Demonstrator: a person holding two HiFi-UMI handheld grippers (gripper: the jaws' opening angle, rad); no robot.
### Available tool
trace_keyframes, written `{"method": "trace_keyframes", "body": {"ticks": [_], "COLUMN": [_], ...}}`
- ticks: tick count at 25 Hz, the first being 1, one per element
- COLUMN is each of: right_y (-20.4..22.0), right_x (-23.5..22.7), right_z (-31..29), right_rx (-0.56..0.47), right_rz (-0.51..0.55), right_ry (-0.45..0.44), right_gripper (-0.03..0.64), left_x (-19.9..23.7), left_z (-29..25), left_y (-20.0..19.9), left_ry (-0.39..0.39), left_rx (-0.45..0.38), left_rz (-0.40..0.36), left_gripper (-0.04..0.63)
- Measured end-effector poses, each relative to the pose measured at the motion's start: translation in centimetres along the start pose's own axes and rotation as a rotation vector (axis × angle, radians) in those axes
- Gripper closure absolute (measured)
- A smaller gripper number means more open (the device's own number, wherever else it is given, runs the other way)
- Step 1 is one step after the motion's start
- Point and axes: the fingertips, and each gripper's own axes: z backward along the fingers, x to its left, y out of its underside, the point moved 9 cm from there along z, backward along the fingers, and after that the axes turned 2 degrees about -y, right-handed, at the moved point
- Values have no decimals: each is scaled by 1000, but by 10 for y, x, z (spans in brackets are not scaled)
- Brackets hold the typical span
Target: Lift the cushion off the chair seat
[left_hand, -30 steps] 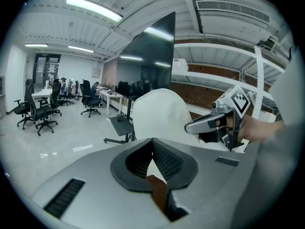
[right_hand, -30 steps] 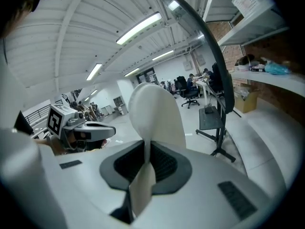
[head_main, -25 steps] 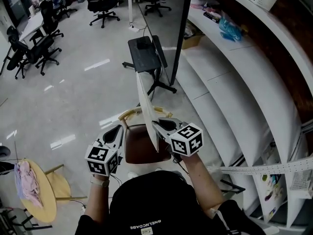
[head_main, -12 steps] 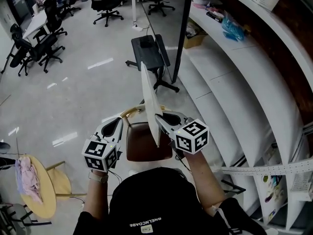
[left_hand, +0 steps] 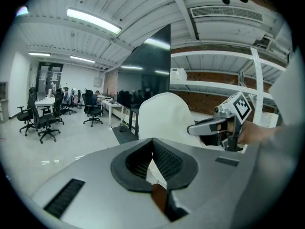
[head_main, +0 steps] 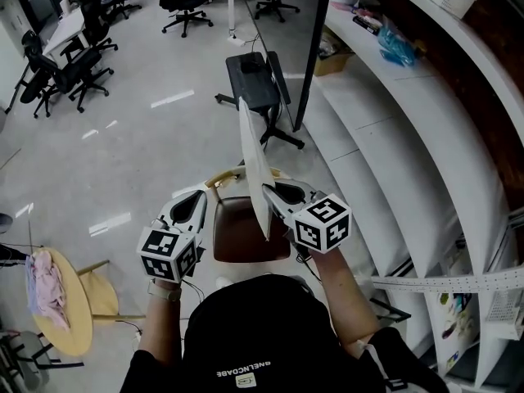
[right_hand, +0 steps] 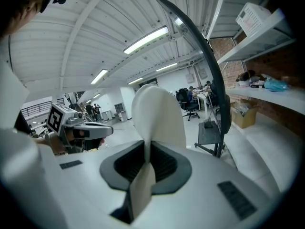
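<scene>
A thin white cushion [head_main: 254, 170] stands on edge in the air above the brown chair seat [head_main: 241, 240], clear of it. My right gripper [head_main: 273, 196] is shut on its lower edge, and the cushion [right_hand: 157, 113] rises from between the jaws of that gripper [right_hand: 145, 144]. My left gripper [head_main: 195, 203] hangs to the left of the cushion, apart from it. Its jaws [left_hand: 152, 142] are shut with nothing in them. The cushion [left_hand: 164, 116] and the right gripper [left_hand: 193, 128] show beyond them. The left gripper [right_hand: 107, 130] also shows in the right gripper view.
The chair's curved wooden back [head_main: 221, 183] lies just beyond the seat. A tall dark panel [head_main: 315, 47] on a black stand [head_main: 254, 84] is ahead. White curved shelves [head_main: 385, 154] run along the right. A round wooden table [head_main: 70, 318] with pink cloth stands at left.
The cushion stays upright in the right gripper. Both hands hold about the same place; only the head view has shifted slightly.
</scene>
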Motion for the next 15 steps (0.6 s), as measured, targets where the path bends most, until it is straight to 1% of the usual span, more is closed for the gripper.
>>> {"method": "trace_keyframes", "body": {"ticks": [15], "right_y": [10], "right_x": [3], "right_z": [0], "right_rx": [-14], "right_rz": [-21], "right_ry": [-1], "right_gripper": [575], "left_x": [0], "left_z": [9], "left_y": [13], "left_ry": [-11], "left_rx": [23], "left_rz": [2], "left_gripper": [583]}}
